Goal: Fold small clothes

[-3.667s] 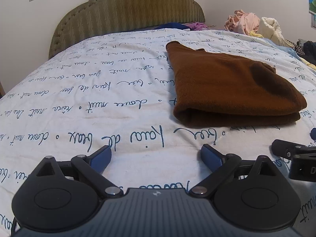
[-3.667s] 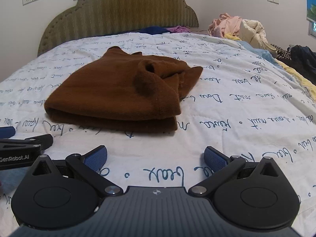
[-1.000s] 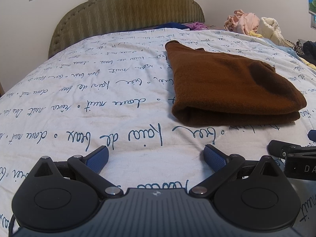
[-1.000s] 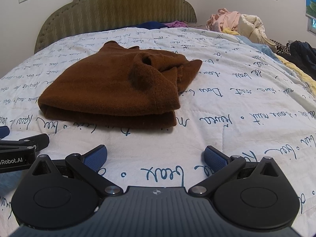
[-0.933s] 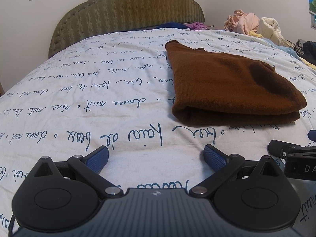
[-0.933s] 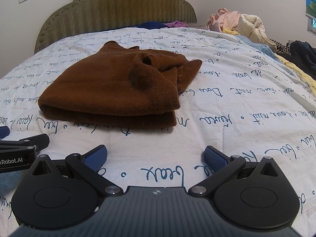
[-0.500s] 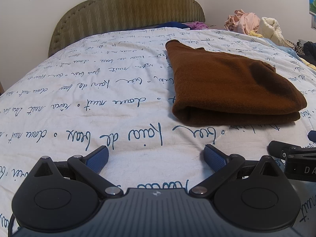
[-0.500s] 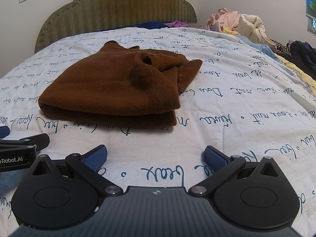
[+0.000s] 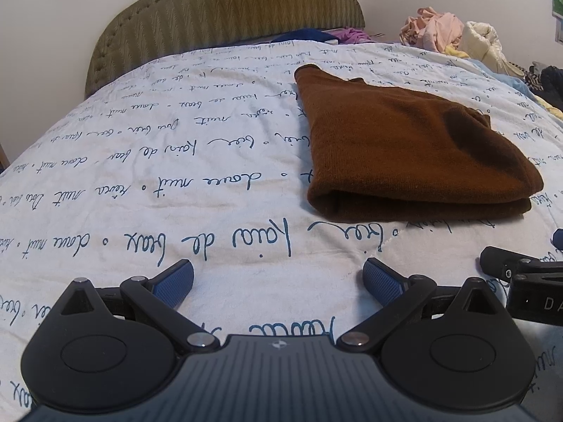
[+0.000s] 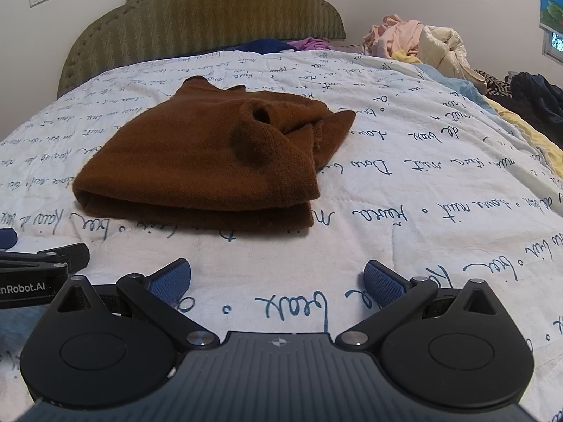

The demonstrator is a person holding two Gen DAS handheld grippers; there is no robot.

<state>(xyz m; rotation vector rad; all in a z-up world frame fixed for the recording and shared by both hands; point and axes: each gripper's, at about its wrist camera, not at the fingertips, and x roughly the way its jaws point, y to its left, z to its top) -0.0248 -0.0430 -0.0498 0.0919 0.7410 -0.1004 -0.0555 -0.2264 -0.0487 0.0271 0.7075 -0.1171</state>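
Script-printed quilt [image 9: 176, 183] under folded brown garment [image 10: 197, 161]; olive headboard [image 10: 204, 14] behind.

A folded brown garment [image 10: 197, 161] lies on the bedspread [image 10: 422, 176] beyond the right gripper [image 10: 278, 276], jaws spread.

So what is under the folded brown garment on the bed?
The brown garment lies folded on the white script-printed bedspread, which shows all around it. Anything between its layers or beneath it is covered.
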